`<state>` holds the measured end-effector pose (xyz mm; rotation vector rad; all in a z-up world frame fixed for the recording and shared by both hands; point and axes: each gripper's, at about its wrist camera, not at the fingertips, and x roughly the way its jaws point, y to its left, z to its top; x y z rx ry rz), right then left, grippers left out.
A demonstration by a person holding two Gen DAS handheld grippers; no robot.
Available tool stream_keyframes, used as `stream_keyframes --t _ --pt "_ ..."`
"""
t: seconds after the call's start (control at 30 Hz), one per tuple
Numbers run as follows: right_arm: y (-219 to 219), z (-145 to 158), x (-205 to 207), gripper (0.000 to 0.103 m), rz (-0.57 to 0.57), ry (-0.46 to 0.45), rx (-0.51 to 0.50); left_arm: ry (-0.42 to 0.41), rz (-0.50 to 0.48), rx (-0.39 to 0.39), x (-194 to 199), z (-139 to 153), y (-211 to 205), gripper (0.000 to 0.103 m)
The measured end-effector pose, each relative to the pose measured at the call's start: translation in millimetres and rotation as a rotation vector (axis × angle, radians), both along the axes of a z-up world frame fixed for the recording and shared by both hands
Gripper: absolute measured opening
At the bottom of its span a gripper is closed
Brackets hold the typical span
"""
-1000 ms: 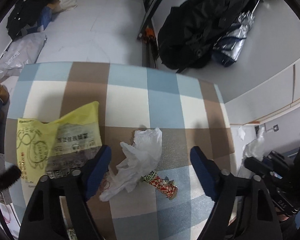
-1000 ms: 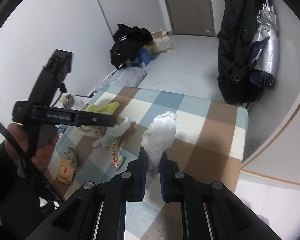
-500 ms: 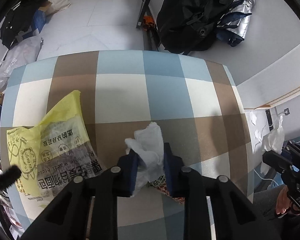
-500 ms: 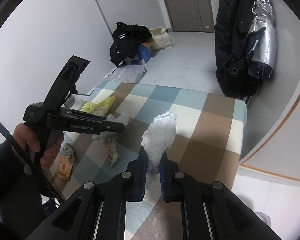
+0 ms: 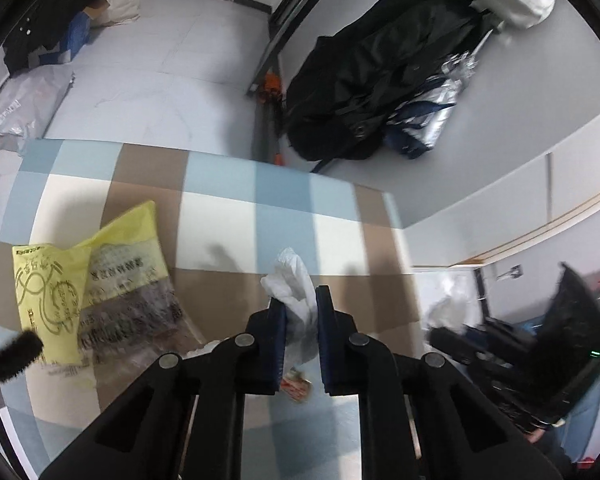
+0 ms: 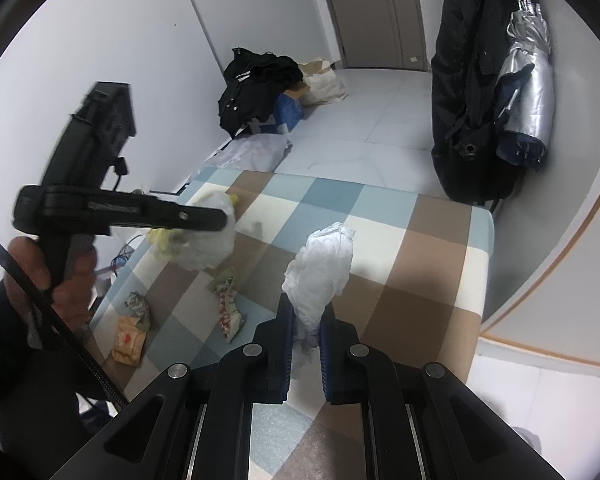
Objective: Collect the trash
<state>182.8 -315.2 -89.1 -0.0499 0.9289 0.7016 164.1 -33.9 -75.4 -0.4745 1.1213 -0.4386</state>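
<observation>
Crumpled white plastic bag (image 5: 294, 294) pinched in left gripper (image 5: 300, 312) just closed, lifted off checked mat (image 5: 220, 216); crumpled white tissue wad (image 6: 320, 268) clamped in right gripper (image 6: 305, 330).

- The left wrist camera sat just behind the left gripper (image 5: 301, 312), looking steeply down along its fingers at the checked surface (image 5: 220, 216), close to it.
- The right wrist camera rode behind the right gripper (image 6: 304, 320), angled down the same way, further right, facing the door (image 6: 384, 12).
- Both took in the checked surface, the black coat (image 5: 376, 76) and the silver umbrella (image 6: 528, 76); the right view also caught the left gripper from the side.
</observation>
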Motion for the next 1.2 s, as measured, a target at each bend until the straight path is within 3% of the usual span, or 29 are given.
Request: stream_keyframes --t 0.23,0.4,0.53,0.67,0.77,0.83,0.87,1.07,1.2 --pt "0 8 -7 0.011 -0.039 -0.024 0.000 -0.042 -0.060 -0.087 -34 18 -6 0.010" --pt "0 12 -17 0.011 -0.052 -0.045 -0.005 -0.057 -0.149 -0.009 -63 10 -26 0.010" --pt "-1 15 -24 0.011 -0.057 -0.062 -0.010 -0.023 -0.242 0.077 -78 -11 -44 0.010" --pt "-1 17 -29 0.011 -0.062 -0.066 -0.017 0.001 -0.248 0.118 -85 -23 -43 0.011" --pt "-4 18 -32 0.011 -0.075 -0.068 -0.015 0.006 -0.253 0.158 -85 -25 -45 0.025" --pt "-5 19 -35 0.011 -0.083 -0.072 -0.014 0.001 -0.239 0.166 -87 -24 -43 0.050" --pt "-6 19 -36 0.011 -0.085 -0.074 -0.014 -0.001 -0.228 0.178 -88 -25 -42 0.055" --pt "-8 20 -42 0.011 -0.088 -0.080 -0.019 0.023 -0.176 0.205 -96 -20 -27 0.063" --pt "-9 20 -44 0.011 -0.085 -0.084 -0.021 0.088 -0.150 0.136 -97 -21 -21 0.072"
